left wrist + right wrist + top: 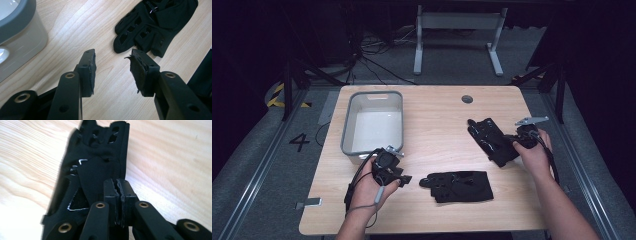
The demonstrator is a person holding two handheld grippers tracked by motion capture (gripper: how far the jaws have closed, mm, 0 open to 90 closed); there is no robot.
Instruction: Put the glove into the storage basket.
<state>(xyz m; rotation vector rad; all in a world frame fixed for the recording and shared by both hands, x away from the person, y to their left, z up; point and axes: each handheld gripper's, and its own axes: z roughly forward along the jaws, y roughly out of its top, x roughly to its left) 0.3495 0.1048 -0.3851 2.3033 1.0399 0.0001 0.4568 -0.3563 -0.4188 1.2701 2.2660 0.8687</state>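
Two black fingerless gloves lie on the wooden table (437,115). One glove (459,186) (155,22) lies flat near the front edge, fingers toward my left gripper (404,179) (112,53). That gripper stands open just left of it, nothing between its jaws. The second glove (489,137) (97,170) is at the right, slightly crumpled. My right gripper (511,142) (119,182) is shut on that glove's near edge, with its fingers pointing away from the jaws.
A grey plastic bin (373,122) (17,37) stands at the table's left, just behind my left gripper. A round cable hole (467,99) sits near the far edge. Bare wood spreads between the bin and the right glove.
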